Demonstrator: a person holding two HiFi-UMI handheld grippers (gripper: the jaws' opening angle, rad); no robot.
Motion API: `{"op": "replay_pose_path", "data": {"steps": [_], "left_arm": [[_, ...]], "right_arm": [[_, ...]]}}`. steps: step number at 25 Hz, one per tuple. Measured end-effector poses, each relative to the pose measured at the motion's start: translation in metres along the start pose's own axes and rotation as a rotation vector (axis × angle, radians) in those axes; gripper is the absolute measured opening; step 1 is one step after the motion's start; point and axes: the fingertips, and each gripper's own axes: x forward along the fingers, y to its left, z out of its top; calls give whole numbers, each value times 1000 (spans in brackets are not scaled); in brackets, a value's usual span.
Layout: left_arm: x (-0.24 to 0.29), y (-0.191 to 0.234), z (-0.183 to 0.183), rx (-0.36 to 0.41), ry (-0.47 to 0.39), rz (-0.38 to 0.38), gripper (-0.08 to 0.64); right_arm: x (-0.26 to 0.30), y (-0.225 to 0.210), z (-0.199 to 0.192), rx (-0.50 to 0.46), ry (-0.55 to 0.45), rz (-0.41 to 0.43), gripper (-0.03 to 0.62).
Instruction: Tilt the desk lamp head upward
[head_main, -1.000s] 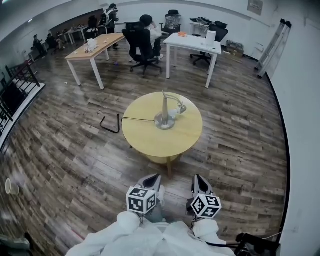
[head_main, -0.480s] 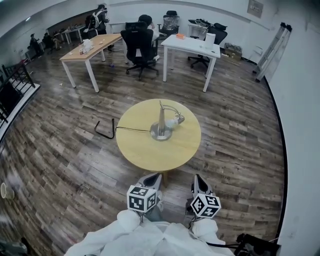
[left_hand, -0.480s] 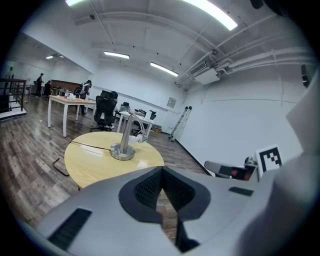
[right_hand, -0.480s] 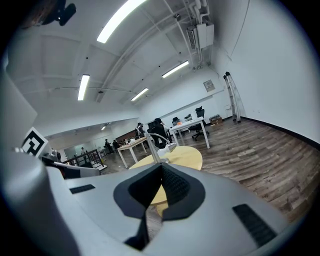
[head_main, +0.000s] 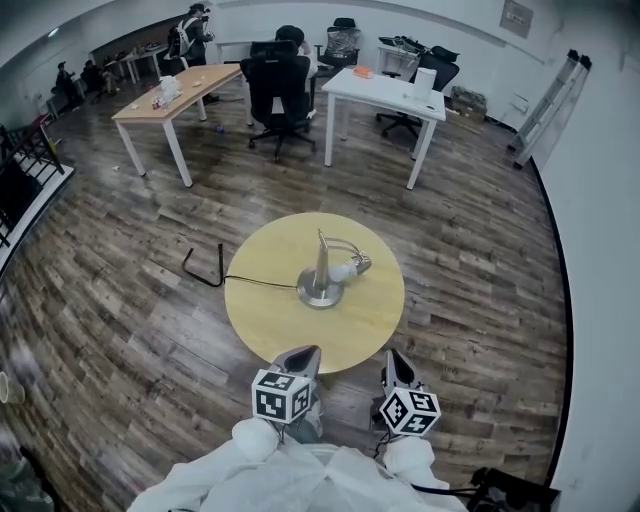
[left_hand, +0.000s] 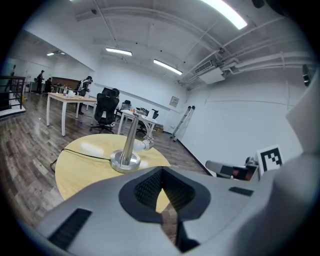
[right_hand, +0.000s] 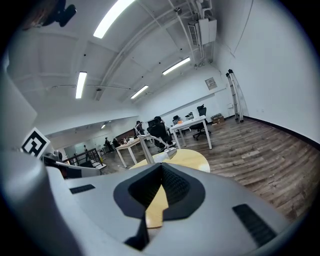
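A silver desk lamp (head_main: 322, 275) stands near the middle of a round yellow table (head_main: 265, 320). Its round base rests flat and its curved arm carries the white head (head_main: 356, 266), which hangs low to the right. My left gripper (head_main: 306, 353) and right gripper (head_main: 396, 357) are side by side just short of the table's near edge, both shut and empty. In the left gripper view the lamp (left_hand: 126, 159) stands ahead beyond the shut left gripper (left_hand: 161, 171). In the right gripper view the lamp head (right_hand: 169, 152) shows above the shut right gripper (right_hand: 161, 167).
A black cable (head_main: 250, 281) runs from the lamp off the table's left side to a bent black piece (head_main: 205, 266) on the wood floor. Beyond stand a white desk (head_main: 385, 92), a wooden desk (head_main: 175, 95), office chairs (head_main: 275, 90), people, and a ladder (head_main: 545, 95).
The table and lamp have come closer in the head view as I walk toward them. Both grippers stay shut and side by side, now nearly at the table's edge.
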Motion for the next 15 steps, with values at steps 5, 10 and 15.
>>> {"op": "replay_pose_path", "data": {"steps": [5, 10, 15], "left_arm": [[31, 23, 30, -2, -3, 3, 2], [56, 52, 56, -7, -6, 14, 2], [79, 76, 77, -4, -9, 22, 2]], "right_arm": [[46, -6, 20, -11, 2, 9, 6], [93, -2, 39, -23, -1, 26, 6], [128, -4, 48, -27, 9, 38, 6]]}}
